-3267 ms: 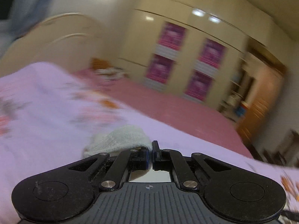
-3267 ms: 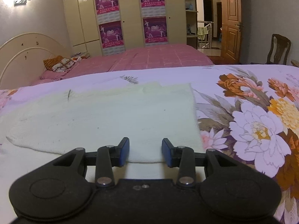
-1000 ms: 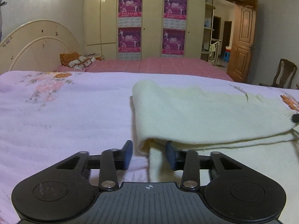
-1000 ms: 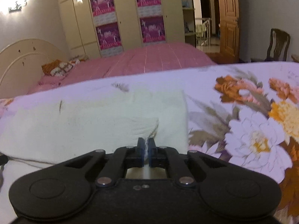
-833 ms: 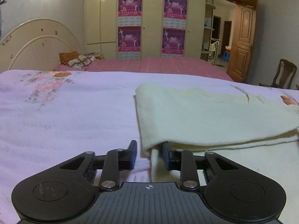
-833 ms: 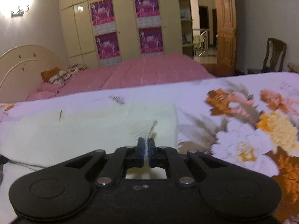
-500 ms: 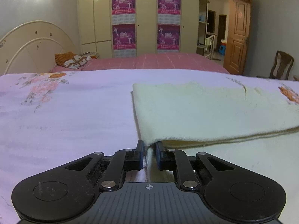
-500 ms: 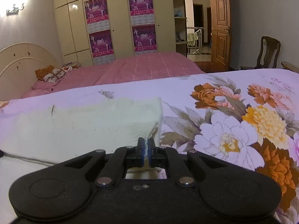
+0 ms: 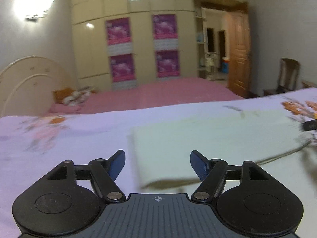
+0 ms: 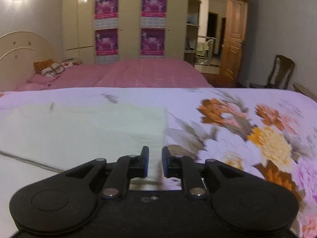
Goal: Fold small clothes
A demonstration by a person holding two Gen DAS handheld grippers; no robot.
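A cream knit garment [image 9: 208,136] lies folded flat on the lilac floral bedspread [image 9: 59,138]. It also shows in the right wrist view [image 10: 89,127]. My left gripper [image 9: 157,163] is wide open and empty, just above the garment's near left corner. My right gripper [image 10: 155,161] is partly open with the garment's near right corner lying between its fingers, not clamped. The right gripper's tip [image 9: 310,125] shows at the far right of the left wrist view.
A second bed with a pink cover [image 10: 128,73] stands behind, with pillows [image 10: 51,66] at its headboard. A wardrobe with purple posters [image 10: 128,21] lines the back wall. An open door [image 10: 231,45] and a chair [image 10: 281,73] are at the right.
Both grippers were shut on the garment's near edge half a second ago. Now the left is wide open, the right partly open, and the folded garment lies released on the bed.
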